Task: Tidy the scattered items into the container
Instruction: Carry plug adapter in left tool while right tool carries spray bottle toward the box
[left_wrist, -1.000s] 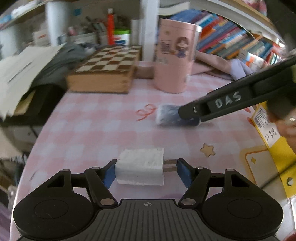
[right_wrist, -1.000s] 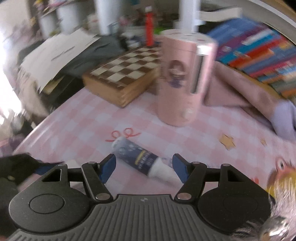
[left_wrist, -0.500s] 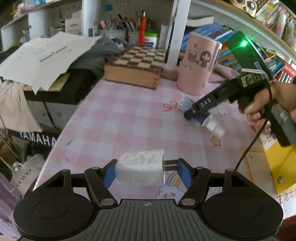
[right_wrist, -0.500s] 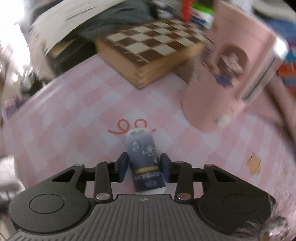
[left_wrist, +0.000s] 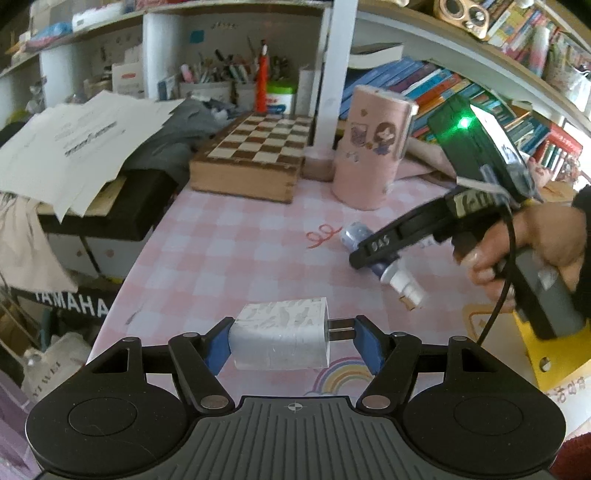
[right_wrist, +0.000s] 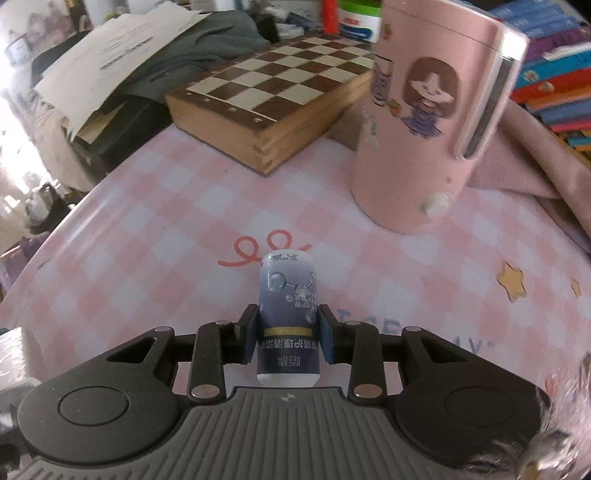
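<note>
My left gripper (left_wrist: 291, 341) is shut on a white plug adapter (left_wrist: 282, 338), held sideways above the pink checked table with its prongs against the right pad. My right gripper (right_wrist: 289, 338) is shut on a dark blue tube (right_wrist: 288, 321) with a white cap, pads pressing both sides. In the left wrist view the same tube (left_wrist: 356, 236) sticks out either side of the right gripper (left_wrist: 373, 253), its white nozzle pointing down-right. A tall pink container (right_wrist: 430, 114) with a cartoon girl stands upright just beyond; in the left wrist view the container (left_wrist: 371, 147) is at the table's back.
A wooden chessboard box (left_wrist: 255, 155) lies left of the container. Papers (left_wrist: 74, 144) over dark cloth pile up at the far left. A pink cloth (right_wrist: 532, 147) and rows of books (left_wrist: 443, 92) are behind on the right. A yellow box (left_wrist: 546, 350) sits by the right hand (left_wrist: 539, 240).
The right gripper has gone from open around the tube to shut on it, with the tube now lengthwise between the pads. The left gripper has risen with the adapter, widening its view.
</note>
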